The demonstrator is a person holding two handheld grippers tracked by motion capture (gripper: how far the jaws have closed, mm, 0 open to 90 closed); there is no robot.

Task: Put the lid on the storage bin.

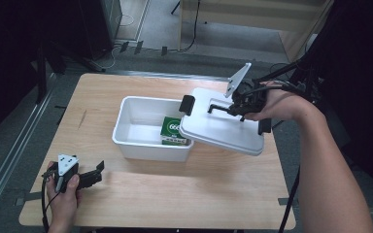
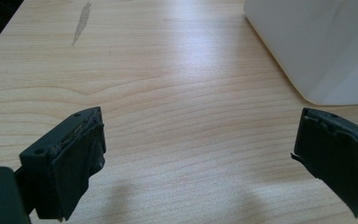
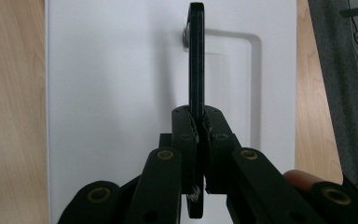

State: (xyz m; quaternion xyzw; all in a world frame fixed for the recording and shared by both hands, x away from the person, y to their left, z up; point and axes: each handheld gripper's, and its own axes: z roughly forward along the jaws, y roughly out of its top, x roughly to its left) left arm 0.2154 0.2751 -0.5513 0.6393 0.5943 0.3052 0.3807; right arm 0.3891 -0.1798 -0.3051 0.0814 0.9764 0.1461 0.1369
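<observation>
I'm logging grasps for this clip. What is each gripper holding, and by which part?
Right gripper: white plastic lid, clamped by its black handle. Left gripper: open, nothing held.

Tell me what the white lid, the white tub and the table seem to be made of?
The white rectangular lid and the open white tub look like smooth moulded plastic, with rounded corners and a soft sheen. The lid's thin black handle seems to be plastic too. The light wooden table shows grain, perhaps only laminate.

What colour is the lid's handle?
Black; the handle on the white lid shows best in the right gripper view.
</observation>
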